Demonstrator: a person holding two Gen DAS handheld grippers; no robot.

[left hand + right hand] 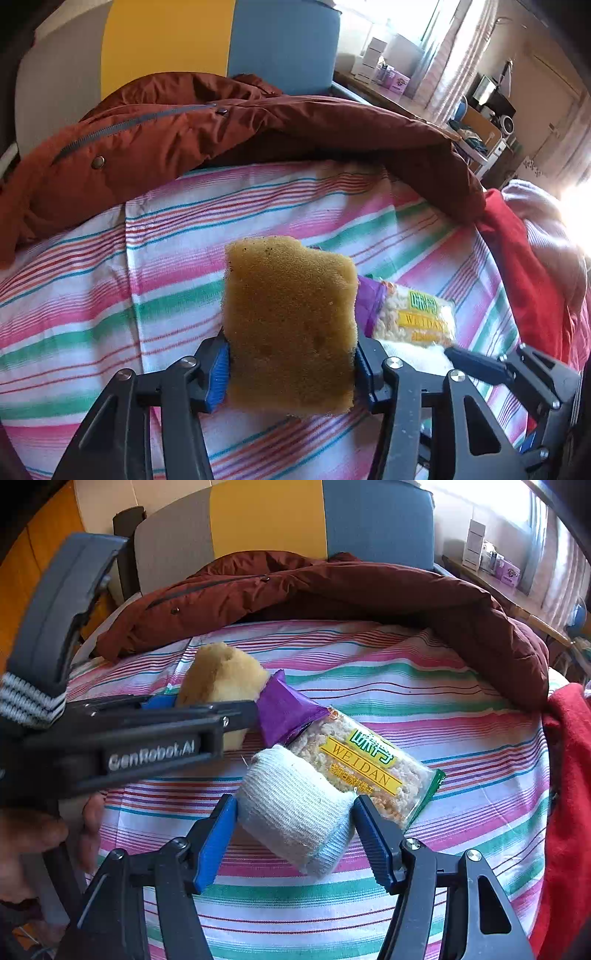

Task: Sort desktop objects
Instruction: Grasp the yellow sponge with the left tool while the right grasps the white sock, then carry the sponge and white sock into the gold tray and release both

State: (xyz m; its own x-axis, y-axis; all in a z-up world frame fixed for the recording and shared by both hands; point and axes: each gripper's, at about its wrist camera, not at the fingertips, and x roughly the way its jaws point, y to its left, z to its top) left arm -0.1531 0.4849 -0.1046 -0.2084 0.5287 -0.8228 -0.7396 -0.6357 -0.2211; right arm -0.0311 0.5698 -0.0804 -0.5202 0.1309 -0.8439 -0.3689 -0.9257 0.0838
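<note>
A yellow-brown sponge (290, 317) stands on edge on the striped cloth (110, 295), and the blue pads of my left gripper (291, 365) press on its two sides. In the right wrist view the same sponge (221, 675) shows behind the left gripper (210, 703). A white rolled sock (295, 805) sits between the pads of my right gripper (295, 808), both pads touching it. Just behind the sock lies a snack packet (362, 764) with a purple end, flat on the cloth. In the left wrist view that packet (413, 317) is to the right of the sponge.
A rust-brown jacket (332, 590) lies across the far side of the striped cloth (461, 775). A red cloth (569, 794) hangs at the right edge. Behind is a grey, yellow and blue chair back (266, 517). A hand (33, 838) holds the left gripper's handle.
</note>
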